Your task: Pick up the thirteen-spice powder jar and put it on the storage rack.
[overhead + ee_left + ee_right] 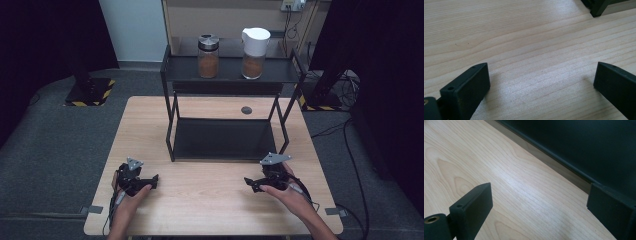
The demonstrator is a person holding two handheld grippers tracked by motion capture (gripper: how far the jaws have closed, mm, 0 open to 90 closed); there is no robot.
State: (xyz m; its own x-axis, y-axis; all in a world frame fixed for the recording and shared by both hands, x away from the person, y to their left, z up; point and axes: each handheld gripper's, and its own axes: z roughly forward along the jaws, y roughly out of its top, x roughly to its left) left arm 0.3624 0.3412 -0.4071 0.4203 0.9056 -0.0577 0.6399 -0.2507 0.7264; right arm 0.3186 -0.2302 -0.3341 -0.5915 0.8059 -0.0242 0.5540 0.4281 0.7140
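My left gripper (pixel 152 182) rests low over the wooden table (pixel 210 205) at the front left, held in a hand, jaws pointing right. In the left gripper view its jaws stand wide apart over bare wood, so the left gripper (pixel 541 77) is open and holds nothing. My right gripper (pixel 250 183) sits at the front right, jaws pointing left. It is open too, and the right gripper (pixel 539 197) has wood between its jaws and the black shelf base (pixel 584 142) just beyond.
A black two-tier metal rack (pixel 227 75) stands at the table's middle back. On its top shelf stand a glass jar with a dark lid (pixel 208 56) and a jar with a white lid (pixel 254 52), both holding brown contents. A small dark disc (pixel 246 110) lies behind the rack.
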